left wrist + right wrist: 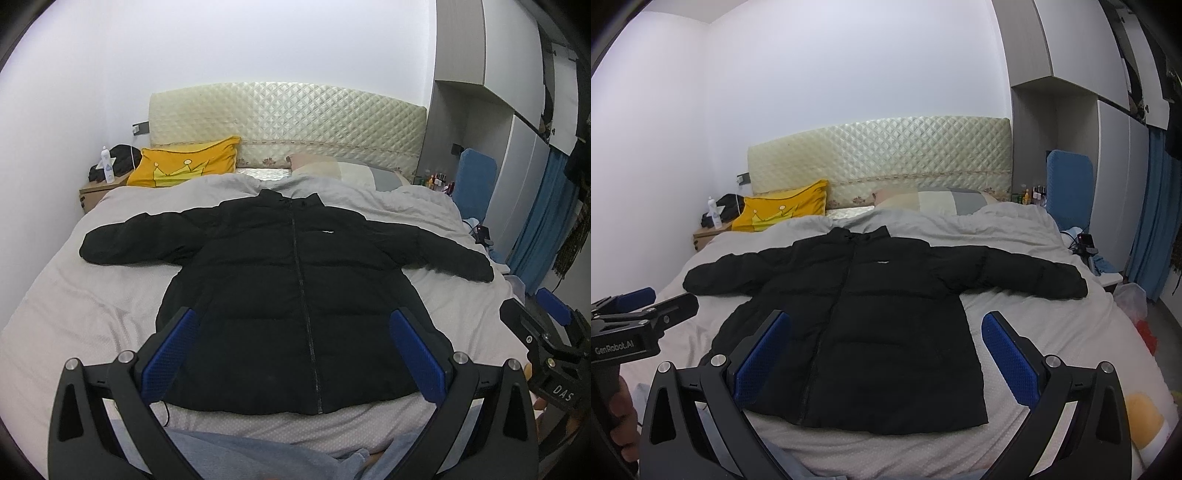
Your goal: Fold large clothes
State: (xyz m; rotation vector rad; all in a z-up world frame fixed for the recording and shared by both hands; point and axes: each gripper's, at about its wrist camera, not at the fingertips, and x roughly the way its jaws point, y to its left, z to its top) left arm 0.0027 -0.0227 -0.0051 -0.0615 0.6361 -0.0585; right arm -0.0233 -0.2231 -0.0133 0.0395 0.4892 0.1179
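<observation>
A black puffer jacket (280, 280) lies flat and zipped on the bed, front up, collar toward the headboard, both sleeves spread out sideways. It also shows in the right wrist view (871, 317). My left gripper (291, 317) is open and empty, held above the jacket's lower hem. My right gripper (886, 321) is open and empty, above the jacket's lower right part. Each gripper shows at the edge of the other's view: the right gripper (546, 314) and the left gripper (646, 299).
The bed (66, 295) has a light grey cover. A yellow pillow (184, 166) and a pale pillow (332, 166) lie by the quilted headboard (288, 110). A nightstand (92, 192) stands left. A wardrobe (1115, 184), blue chair (1069, 184) and bags (1134, 306) are right.
</observation>
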